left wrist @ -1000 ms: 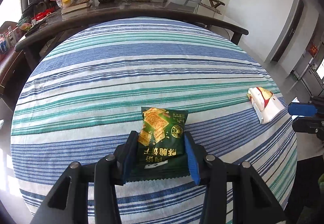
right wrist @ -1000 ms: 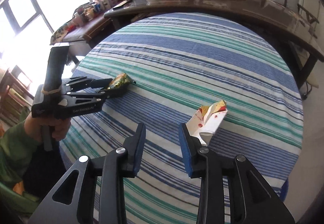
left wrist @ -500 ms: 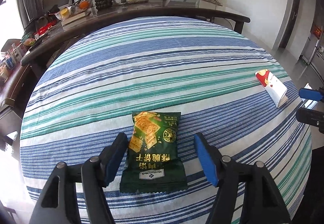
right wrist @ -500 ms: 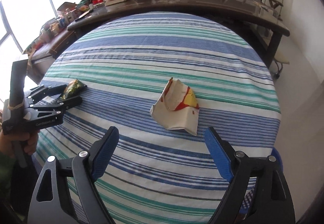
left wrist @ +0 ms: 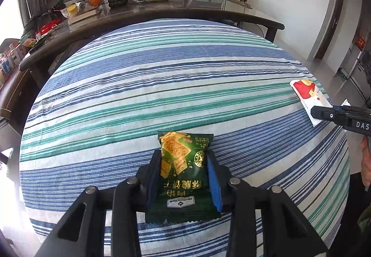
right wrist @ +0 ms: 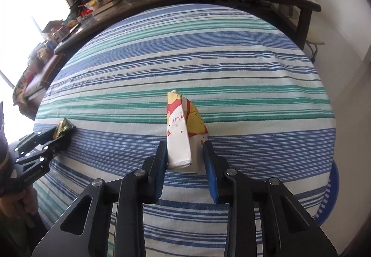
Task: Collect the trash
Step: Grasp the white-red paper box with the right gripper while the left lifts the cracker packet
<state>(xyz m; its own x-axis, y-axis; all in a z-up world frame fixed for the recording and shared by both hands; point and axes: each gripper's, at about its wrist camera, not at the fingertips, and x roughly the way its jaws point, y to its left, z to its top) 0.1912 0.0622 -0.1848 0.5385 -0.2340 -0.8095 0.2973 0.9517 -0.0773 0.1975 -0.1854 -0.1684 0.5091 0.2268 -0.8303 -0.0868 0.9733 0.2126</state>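
Both jaws have just closed: green cracker packet pinched, white-red carton squeezed.

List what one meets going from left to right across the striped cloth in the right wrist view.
Left gripper with the green cracker packet → red and white carton between the fingers of the right gripper.
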